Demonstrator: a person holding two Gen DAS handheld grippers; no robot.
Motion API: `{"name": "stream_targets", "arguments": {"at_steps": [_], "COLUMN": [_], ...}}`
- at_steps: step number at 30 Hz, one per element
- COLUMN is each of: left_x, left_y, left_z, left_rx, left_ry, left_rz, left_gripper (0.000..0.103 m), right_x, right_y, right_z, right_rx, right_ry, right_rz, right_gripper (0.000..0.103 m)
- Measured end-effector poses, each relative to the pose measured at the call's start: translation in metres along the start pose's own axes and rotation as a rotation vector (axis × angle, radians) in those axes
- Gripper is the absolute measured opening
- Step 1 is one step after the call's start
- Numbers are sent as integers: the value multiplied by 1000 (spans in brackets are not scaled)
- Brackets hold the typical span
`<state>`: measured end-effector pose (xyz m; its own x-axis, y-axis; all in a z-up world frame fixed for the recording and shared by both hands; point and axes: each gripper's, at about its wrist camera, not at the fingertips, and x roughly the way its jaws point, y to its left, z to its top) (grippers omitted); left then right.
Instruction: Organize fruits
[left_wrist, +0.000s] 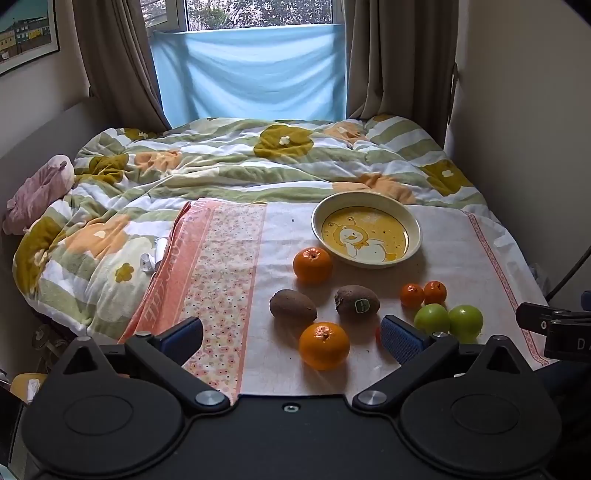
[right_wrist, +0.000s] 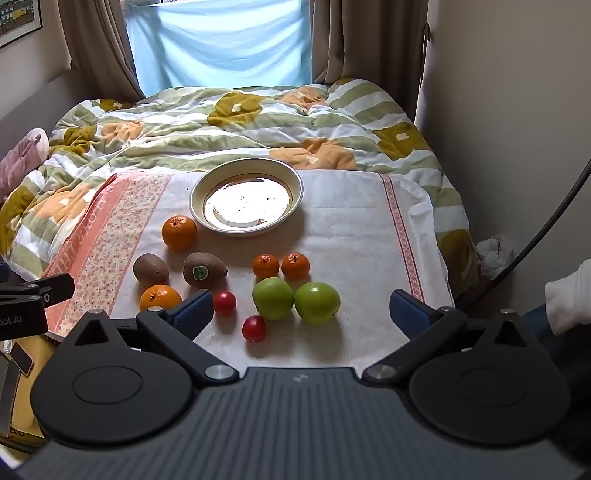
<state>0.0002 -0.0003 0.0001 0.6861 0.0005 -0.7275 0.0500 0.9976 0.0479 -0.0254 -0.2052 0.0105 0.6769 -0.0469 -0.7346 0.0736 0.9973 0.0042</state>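
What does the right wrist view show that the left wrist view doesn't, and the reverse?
Only the right wrist view: two small red fruits in full and a white sleeve. Only the left wrist view: the duck picture inside the plate, which glare hides in the right. Both: two kiwis, two green apples, oranges, both grippers open, holding nothing.

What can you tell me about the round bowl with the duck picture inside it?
The round cream ceramic bowl is shallow, with a wide rim and a yellow bottom showing a white cartoon duck. It looks glossy: in the right wrist view its bottom glares white. It stands upright and empty on the white cloth spread over the bed. The nearest fruit, a big orange, sits close beside it; whether they touch is unclear.
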Motion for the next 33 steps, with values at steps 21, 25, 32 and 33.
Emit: {"name": "stream_targets", "arguments": {"at_steps": [21, 25, 32, 33], "left_x": [-7, -7, -11, -11], "left_y": [2, 2, 2, 3], "left_z": [0, 1, 3, 2], "left_rx": [25, 24, 25, 26], "left_ry": [-37, -36, -50, -52], "left_rz": [-3, -2, 6, 5], "left_gripper": [103, 103, 103, 103], "right_x": [-4, -3, -4, -4], "right_y": [8, 6, 9, 10], "right_z": [-3, -4, -3, -3], "right_rx": [1, 1, 1, 1], "right_ry": [-5, -6, -8, -8], "right_rz": [2, 3, 2, 2], "right_gripper": [103, 103, 103, 103]}}
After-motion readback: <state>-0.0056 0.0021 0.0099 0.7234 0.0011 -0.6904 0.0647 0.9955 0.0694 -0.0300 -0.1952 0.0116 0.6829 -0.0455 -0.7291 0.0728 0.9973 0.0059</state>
